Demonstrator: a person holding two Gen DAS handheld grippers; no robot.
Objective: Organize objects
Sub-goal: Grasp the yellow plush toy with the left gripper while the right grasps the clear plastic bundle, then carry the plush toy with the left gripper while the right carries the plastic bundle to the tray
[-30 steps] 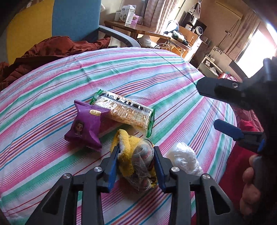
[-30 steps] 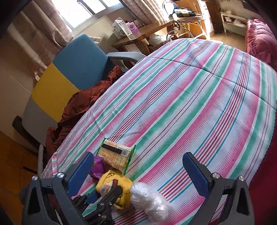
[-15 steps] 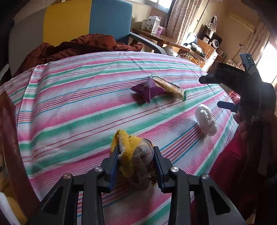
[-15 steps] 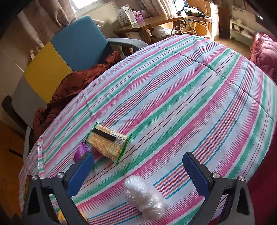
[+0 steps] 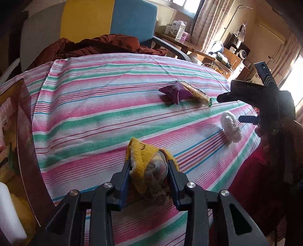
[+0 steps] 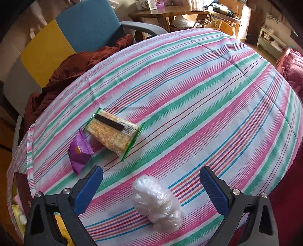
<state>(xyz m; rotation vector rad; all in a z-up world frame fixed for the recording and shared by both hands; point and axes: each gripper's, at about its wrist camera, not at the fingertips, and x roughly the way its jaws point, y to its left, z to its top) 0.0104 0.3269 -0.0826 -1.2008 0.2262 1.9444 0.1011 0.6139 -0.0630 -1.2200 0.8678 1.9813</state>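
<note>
My left gripper (image 5: 149,168) is clamped on a bundle of yellow knitted cloth (image 5: 141,155) wrapped around a pale mesh-covered lump, the blue pads pressing it from both sides. I hold it above the near part of the striped tablecloth (image 5: 98,106), toward the table's left end. Whether the bundle's underside touches the cloth I cannot tell. Just off that left edge sits an open brown box (image 5: 22,132) with pale packets inside, partly cut off by the frame.

My right gripper (image 6: 151,186) hangs with its blue fingers (image 6: 88,188) spread wide, holding nothing. Between them, lying on the tablecloth (image 6: 189,94), is a crumpled clear plastic bag (image 6: 157,203), apart from both fingers. From the left wrist camera that same bag (image 5: 230,126) lies near the right edge of the table, with my right hand (image 5: 265,136) and its gripper beside it.

Farther in on the table, a purple snack packet (image 6: 79,150) lies just beside a green-edged cracker pack (image 6: 113,132), the two touching or nearly so. Both are well apart from the bundle I hold.

Behind the table stands a chair (image 6: 66,37) with yellow and blue panels, a rust-brown garment (image 6: 75,70) heaped on its seat. A wooden side table (image 6: 166,13) with small boxes stands beyond.
</note>
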